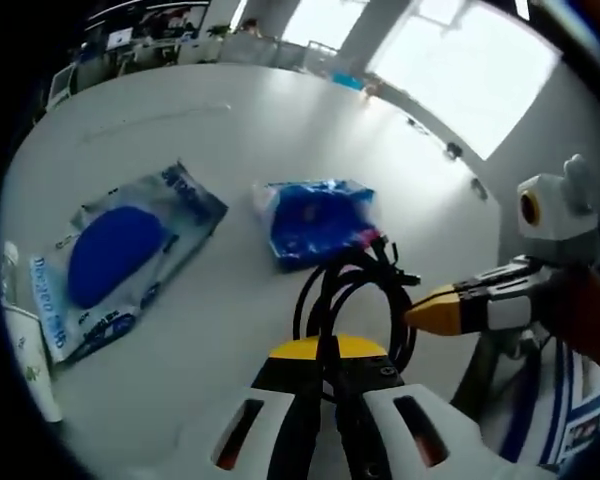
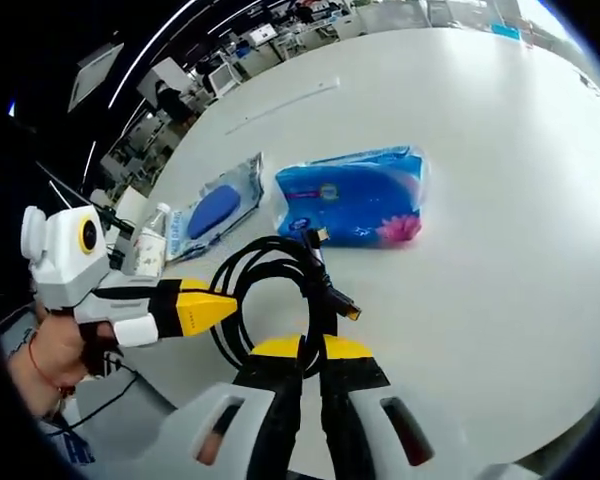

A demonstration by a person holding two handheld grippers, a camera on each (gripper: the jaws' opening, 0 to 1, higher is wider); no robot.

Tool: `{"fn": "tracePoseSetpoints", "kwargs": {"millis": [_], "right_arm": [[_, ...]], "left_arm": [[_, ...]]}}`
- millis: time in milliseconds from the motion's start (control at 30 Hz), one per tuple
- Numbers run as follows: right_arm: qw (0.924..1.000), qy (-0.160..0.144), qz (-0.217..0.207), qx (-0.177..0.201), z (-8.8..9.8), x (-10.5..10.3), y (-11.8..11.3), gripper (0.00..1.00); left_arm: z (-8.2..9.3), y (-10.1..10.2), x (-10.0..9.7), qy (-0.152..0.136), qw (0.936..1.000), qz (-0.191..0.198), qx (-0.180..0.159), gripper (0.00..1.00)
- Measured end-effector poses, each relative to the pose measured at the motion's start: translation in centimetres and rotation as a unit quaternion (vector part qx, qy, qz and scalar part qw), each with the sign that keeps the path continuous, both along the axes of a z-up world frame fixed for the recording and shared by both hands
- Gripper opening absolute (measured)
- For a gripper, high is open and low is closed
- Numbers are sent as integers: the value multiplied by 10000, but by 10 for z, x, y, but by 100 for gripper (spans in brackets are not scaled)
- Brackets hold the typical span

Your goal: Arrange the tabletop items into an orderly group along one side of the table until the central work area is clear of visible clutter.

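Note:
A coiled black cable [image 1: 355,290] is lifted over the white table [image 1: 210,130]. My left gripper [image 1: 328,348] is shut on the near side of the coil. My right gripper [image 1: 425,314] comes in from the right, its yellow tip closed against the coil's edge. In the right gripper view, my right gripper [image 2: 312,345] is shut on the cable [image 2: 280,270], and my left gripper [image 2: 225,303] pinches the loop from the left. Beyond the cable lie a blue tissue pack [image 1: 315,220] [image 2: 355,198] and a clear bag with a blue oval item [image 1: 115,255] [image 2: 215,210].
A paper cup [image 1: 28,350] and a water bottle [image 2: 152,240] stand near the table edge beside the clear bag. A hand [image 2: 60,360] holds the left gripper. The table edge curves close by my grippers. Desks and windows lie beyond the far side.

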State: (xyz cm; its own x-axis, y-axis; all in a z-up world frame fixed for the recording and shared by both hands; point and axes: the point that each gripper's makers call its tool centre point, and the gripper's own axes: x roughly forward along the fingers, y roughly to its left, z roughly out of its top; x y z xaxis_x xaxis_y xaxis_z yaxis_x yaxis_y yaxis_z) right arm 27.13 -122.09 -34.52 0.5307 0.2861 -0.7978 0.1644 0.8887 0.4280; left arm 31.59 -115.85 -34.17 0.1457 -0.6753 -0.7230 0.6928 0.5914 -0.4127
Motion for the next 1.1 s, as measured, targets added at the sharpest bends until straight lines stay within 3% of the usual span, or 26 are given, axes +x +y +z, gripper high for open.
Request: {"fn": "tracePoseSetpoints", "kwargs": {"millis": [367,1100], "right_arm": [[9997,245,32,65,-11,-1,1,3],[9996,279,-13,-24,-24,-2,0,3]], "left_arm": [[-11,1,-2,222,9996,9,171,0],[-22,5,0,295,9992,11,264,0]]}}
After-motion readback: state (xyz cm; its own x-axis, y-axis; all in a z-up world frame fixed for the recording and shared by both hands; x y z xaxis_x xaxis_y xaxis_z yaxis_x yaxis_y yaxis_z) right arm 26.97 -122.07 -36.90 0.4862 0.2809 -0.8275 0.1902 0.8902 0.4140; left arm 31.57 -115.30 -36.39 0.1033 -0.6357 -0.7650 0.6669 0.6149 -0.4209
